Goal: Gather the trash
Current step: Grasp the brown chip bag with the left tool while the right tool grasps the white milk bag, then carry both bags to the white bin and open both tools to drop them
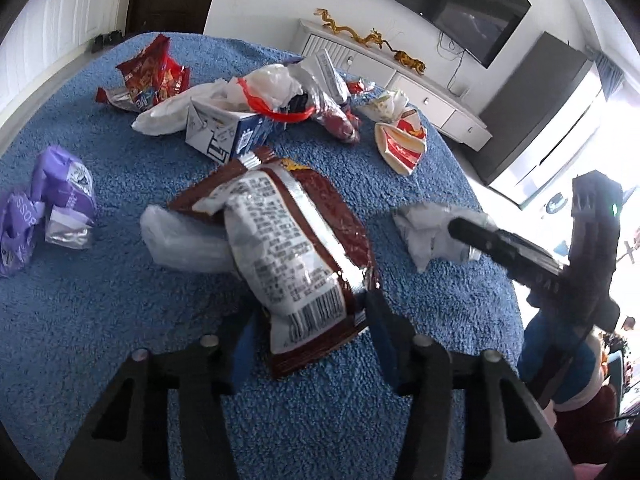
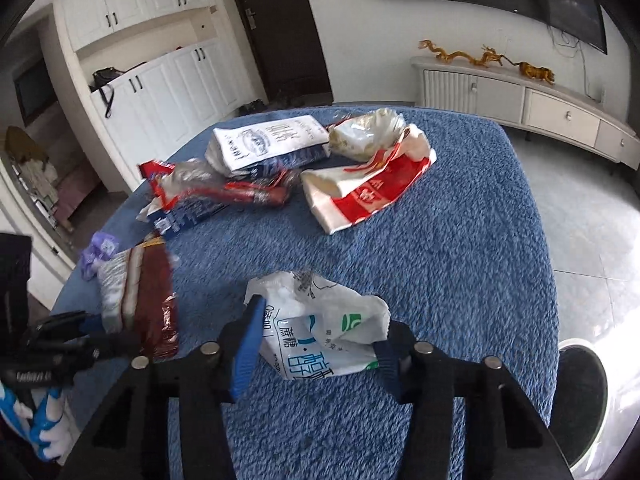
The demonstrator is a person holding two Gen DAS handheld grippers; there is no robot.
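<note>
A brown and silver snack wrapper lies on the blue cloth-covered table. My left gripper is open, its fingers on either side of the wrapper's near end. A crumpled white wrapper with blue and green print lies between the open fingers of my right gripper. In the left wrist view the white wrapper sits at the right under the right gripper's tip. In the right wrist view the brown wrapper is at the left with the left gripper at it.
More trash lies further back: a purple wrapper, a red snack bag, a white plastic bag, a blue-white carton, a red-white paper bag, a white pouch. A bin stands off the table's right edge.
</note>
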